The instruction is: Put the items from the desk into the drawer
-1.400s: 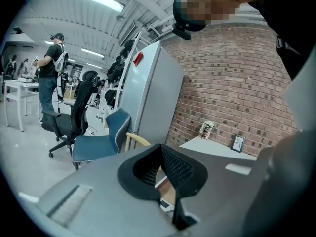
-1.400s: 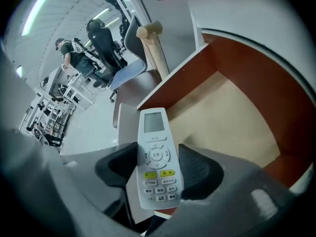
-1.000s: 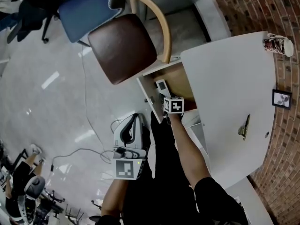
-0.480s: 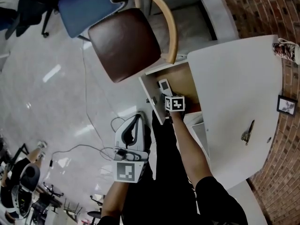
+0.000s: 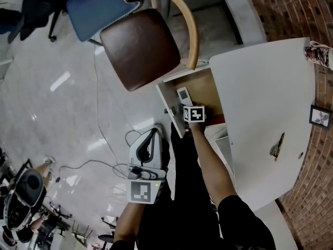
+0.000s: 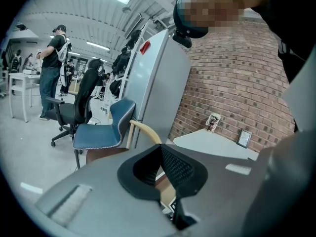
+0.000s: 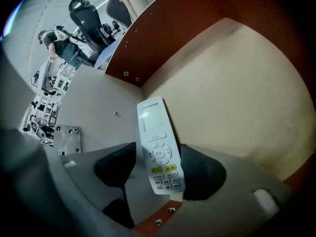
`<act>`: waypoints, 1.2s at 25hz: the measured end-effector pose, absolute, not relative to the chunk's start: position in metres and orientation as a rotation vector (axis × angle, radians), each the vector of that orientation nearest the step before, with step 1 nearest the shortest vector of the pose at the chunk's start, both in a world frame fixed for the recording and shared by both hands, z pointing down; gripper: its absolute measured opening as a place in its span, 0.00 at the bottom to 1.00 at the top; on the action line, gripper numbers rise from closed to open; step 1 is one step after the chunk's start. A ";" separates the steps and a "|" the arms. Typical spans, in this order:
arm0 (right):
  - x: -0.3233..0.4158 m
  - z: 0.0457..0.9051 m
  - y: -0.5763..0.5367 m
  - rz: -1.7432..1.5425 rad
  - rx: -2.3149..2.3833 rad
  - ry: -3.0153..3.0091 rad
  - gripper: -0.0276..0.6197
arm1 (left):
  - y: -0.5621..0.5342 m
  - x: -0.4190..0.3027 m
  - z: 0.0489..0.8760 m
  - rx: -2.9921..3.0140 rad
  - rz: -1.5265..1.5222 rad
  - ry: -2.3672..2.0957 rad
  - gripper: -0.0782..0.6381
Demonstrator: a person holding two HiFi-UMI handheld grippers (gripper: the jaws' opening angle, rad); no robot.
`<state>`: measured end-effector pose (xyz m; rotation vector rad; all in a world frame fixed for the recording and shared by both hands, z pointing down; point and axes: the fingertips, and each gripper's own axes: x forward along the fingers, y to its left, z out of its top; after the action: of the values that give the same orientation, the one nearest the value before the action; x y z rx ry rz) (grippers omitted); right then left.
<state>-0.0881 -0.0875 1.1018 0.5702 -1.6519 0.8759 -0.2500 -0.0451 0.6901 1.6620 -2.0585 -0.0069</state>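
Note:
A white remote [image 7: 158, 144] lies in the open wooden drawer [image 5: 203, 90], leaning against its pale front wall [image 7: 94, 117]. My right gripper [image 7: 158, 167] points steeply down into the drawer and straddles the remote's button end. Its jaws have just been opening, with the remote still between them. A gap shows between the left pad [image 7: 116, 164] and the remote. From above, the remote [image 5: 183, 95] pokes out past the right gripper [image 5: 186, 106]. My left gripper [image 5: 152, 135] hangs over the floor with its jaws together and empty; its own view shows the gripper [image 6: 159, 149] the same way.
The white desk [image 5: 260, 103] carries a slim metal item [image 5: 276, 146], a patterned cup [image 5: 320, 53] and a small picture frame [image 5: 320, 116] by the brick wall. A chair with a brown seat [image 5: 145, 48] stands just beyond the drawer, a blue chair [image 5: 99, 7] behind it.
The right gripper has sunk slightly deeper into the drawer with the remote between its jaws. The left gripper has stayed where it was.

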 end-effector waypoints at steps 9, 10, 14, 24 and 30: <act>-0.090 1.043 -0.094 0.846 0.659 -1.753 0.34 | -0.039 -0.255 0.649 1.724 -0.057 -2.112 0.14; -0.091 1.032 -0.093 0.841 0.663 -1.770 0.32 | -0.038 -0.255 0.643 1.733 -0.064 -2.114 0.14; -0.091 0.986 -0.088 0.821 0.685 -1.829 0.21 | -0.025 -0.247 0.621 1.750 -0.063 -2.084 0.14; -0.090 0.840 -0.087 0.777 0.794 -2.061 0.05 | 0.001 -0.234 0.533 1.883 -0.145 -2.100 0.14; -0.087 0.733 -0.072 0.697 0.891 -2.252 0.05 | 0.034 -0.209 0.511 1.977 -0.132 -2.024 0.14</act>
<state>-0.0866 -0.0720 0.7326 0.8913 -2.2519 0.6971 -0.2089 0.0338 0.5109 1.9766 -2.0241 -0.1315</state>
